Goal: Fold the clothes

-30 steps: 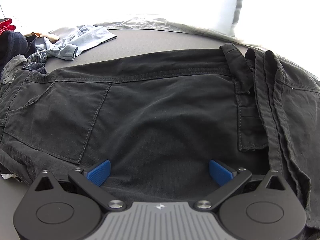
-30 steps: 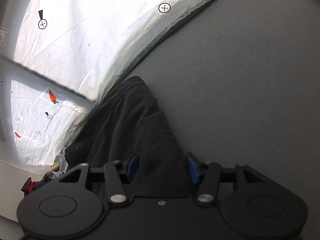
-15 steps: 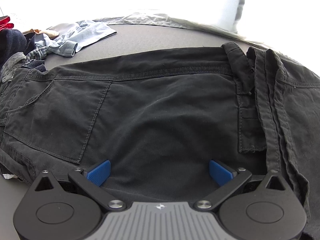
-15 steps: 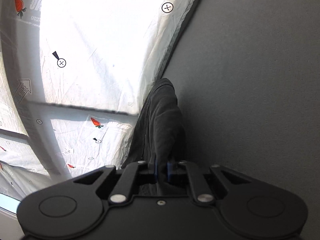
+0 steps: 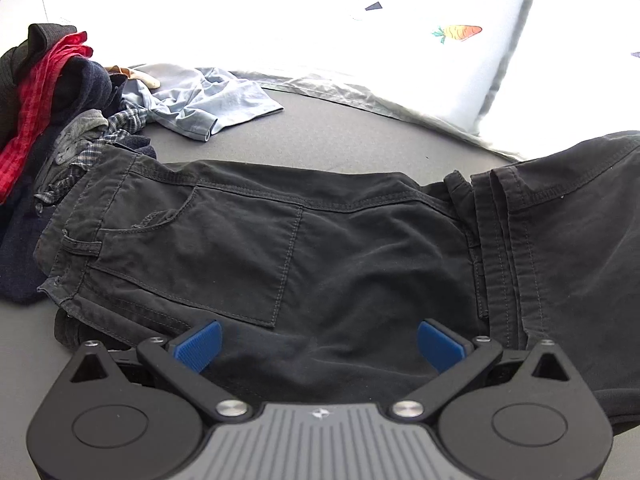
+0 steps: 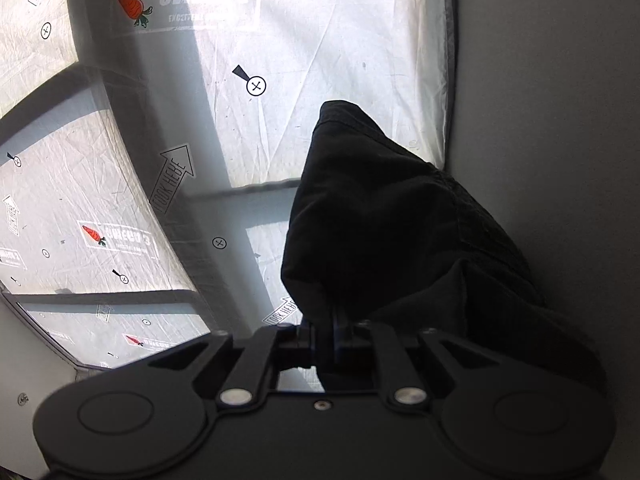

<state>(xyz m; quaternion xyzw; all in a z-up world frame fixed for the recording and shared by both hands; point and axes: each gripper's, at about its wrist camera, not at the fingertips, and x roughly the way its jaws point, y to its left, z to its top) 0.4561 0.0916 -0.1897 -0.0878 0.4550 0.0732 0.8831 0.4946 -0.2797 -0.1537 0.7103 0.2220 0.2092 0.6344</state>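
One pair of dark trousers (image 5: pixel 320 248) in play, spread on the grey table (image 5: pixel 344 136). One pile of unfolded clothes (image 5: pixel 52 120) at the far left of the left wrist view, with at least a red checked piece (image 5: pixel 36 92), a navy item, a plaid shirt and a light blue garment (image 5: pixel 208 104) spilling toward the centre; exact count in the pile can't be made out. One white printed sheet (image 5: pixel 400 40) with carrot motifs behind the table.

Left gripper (image 5: pixel 318 344): jaws spread wide, blue pads (image 5: pixel 198 344) at either side, low over the near edge of the trousers' seat area. Nothing is between the pads; I can't tell whether the tips touch the cloth.

Right gripper (image 6: pixel 324 336): jaws pinched nearly together on a fold of the trousers (image 6: pixel 400 240), which bunches up and rises away from the fingers, lifted off the table (image 6: pixel 560 120), with the printed sheet (image 6: pixel 320 40) behind.

Trousers' long axis runs left to right across the left wrist view: waistband (image 5: pixel 76 232) with a belt loop at the left, touching the pile; back pocket (image 5: pixel 208 256) facing up; legs running right, where doubled-over hems and seams stack in parallel ridges and the fabric rises toward the frame edge.
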